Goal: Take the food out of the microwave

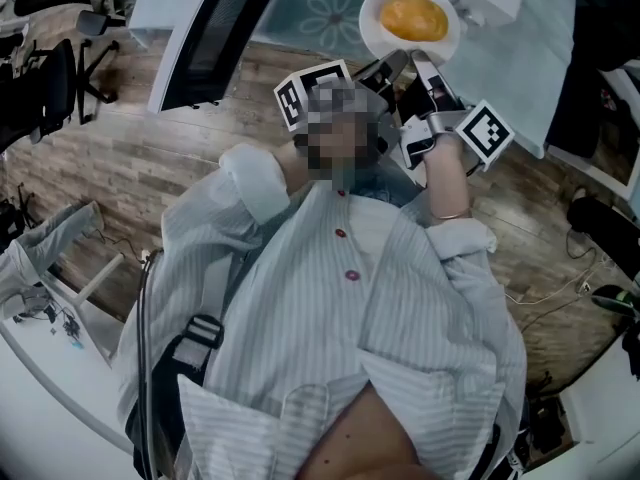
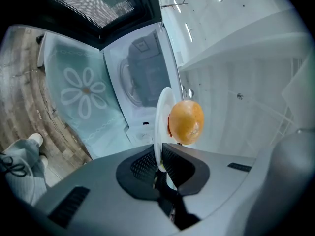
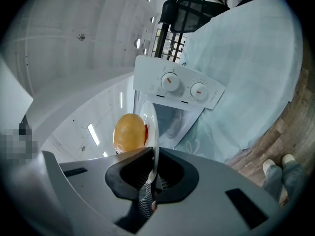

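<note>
A white plate [image 1: 385, 30] carrying a round orange-yellow food [image 1: 413, 18] is held up in front of the microwave, outside its cavity. My left gripper [image 1: 392, 66] is shut on the plate's near rim, and my right gripper [image 1: 426, 68] is shut on the rim just beside it. In the left gripper view the plate [image 2: 161, 124] stands edge-on between the pads of the left gripper [image 2: 160, 168], with the food [image 2: 186, 122] to its right. In the right gripper view the plate [image 3: 151, 129] is pinched by the right gripper [image 3: 153, 173], and the food [image 3: 129, 132] lies to its left.
The white microwave [image 2: 142, 77] stands open, its dark-windowed door [image 1: 215, 28] swung out. Its control panel [image 3: 179, 87] has two knobs. A pale cloth with a flower pattern [image 2: 83, 92] covers the table under it. Office chairs [image 1: 60, 78] stand on the wood floor.
</note>
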`<state>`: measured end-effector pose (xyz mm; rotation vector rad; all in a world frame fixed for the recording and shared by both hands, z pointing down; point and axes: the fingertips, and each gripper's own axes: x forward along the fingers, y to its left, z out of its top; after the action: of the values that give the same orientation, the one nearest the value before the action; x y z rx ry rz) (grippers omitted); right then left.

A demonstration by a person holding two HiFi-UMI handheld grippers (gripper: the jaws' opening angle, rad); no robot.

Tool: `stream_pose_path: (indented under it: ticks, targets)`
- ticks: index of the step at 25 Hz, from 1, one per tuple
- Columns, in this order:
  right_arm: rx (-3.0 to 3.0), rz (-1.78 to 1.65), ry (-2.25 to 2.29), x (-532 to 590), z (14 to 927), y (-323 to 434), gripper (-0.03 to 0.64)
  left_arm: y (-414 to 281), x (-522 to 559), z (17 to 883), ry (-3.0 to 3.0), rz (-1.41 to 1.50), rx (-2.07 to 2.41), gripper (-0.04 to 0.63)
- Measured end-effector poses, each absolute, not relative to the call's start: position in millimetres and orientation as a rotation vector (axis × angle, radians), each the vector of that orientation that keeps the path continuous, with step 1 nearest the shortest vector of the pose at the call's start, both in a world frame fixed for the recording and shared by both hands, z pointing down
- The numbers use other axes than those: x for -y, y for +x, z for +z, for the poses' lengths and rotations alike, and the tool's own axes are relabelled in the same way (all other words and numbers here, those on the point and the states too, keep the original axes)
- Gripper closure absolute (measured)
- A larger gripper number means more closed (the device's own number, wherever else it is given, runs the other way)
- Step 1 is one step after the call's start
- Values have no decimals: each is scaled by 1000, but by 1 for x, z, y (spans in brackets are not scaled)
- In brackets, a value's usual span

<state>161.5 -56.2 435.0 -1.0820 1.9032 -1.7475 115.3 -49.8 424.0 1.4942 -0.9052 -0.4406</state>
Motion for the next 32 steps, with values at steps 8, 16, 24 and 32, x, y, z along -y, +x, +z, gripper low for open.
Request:
stream_pose_path:
  ticks: [8,16,24,32]
  targets:
    - [-1921,-1706,-1070,60,421,160,572,115,54,413,1537,-424,801,565]
    - [-1919,-1715,-1076,61,419,159,572,114,56,411,1545,-380,777,565]
    - [-1909,-1716,-1081,60,422,160,572,117,55,413,1550,-352,762,565]
    - [-1911,-1719,-1081,60,425,161,572,118,55,417,1553,-341,757,565]
